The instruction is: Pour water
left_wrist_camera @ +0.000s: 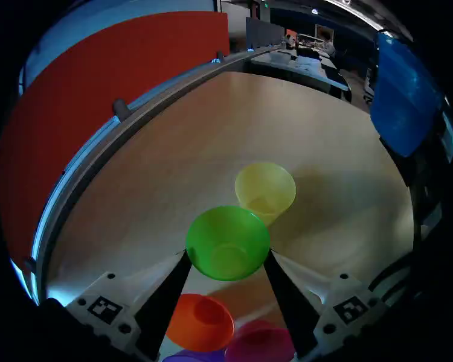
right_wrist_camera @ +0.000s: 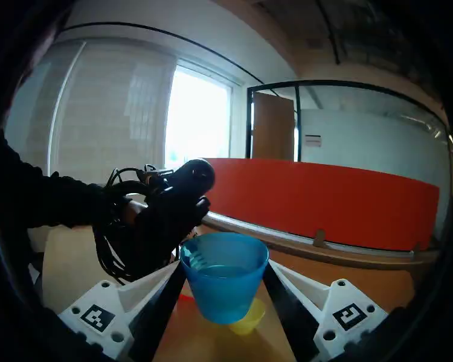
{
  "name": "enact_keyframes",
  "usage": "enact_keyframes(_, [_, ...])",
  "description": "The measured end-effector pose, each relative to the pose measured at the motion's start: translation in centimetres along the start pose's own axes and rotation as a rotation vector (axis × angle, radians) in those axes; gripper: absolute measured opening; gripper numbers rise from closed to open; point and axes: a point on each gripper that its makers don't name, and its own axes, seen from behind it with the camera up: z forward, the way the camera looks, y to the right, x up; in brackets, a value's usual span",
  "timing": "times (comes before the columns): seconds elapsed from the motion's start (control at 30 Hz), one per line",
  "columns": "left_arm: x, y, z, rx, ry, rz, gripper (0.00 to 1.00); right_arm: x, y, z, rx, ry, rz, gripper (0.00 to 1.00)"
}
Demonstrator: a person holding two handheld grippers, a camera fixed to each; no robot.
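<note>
My left gripper [left_wrist_camera: 226, 256] is shut on a green cup [left_wrist_camera: 228, 232] whose open mouth faces the camera; it looks empty. Just beyond it a yellow cup [left_wrist_camera: 266, 192] stands on the wooden table [left_wrist_camera: 226, 133]. My right gripper [right_wrist_camera: 224, 268] is shut on a blue cup [right_wrist_camera: 223, 289], held upright with water in it. It hangs above the yellow cup [right_wrist_camera: 249, 321], whose rim peeks out under it. In the right gripper view the other gripper [right_wrist_camera: 166, 223], held by a black-sleeved hand, is just left of the blue cup.
An orange cup [left_wrist_camera: 200, 323], a magenta cup [left_wrist_camera: 260, 342] and a purple rim [left_wrist_camera: 184, 358] sit close under my left gripper. A red partition [left_wrist_camera: 106, 84] with a metal rail borders the table's far side. A large blue shape [left_wrist_camera: 404, 96] looms at the upper right.
</note>
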Motion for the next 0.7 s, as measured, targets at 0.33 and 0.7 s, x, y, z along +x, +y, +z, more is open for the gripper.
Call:
enact_keyframes(0.33, [0.2,-0.7,-0.7,0.021,0.035,-0.011,0.85,0.0,0.1,-0.2,-0.006,0.001,0.0,0.89])
enact_keyframes(0.7, [1.9,-1.0,-2.5,0.041,0.12,-0.039,0.85,-0.1,0.3,-0.3,-0.013,0.002,0.004,0.89])
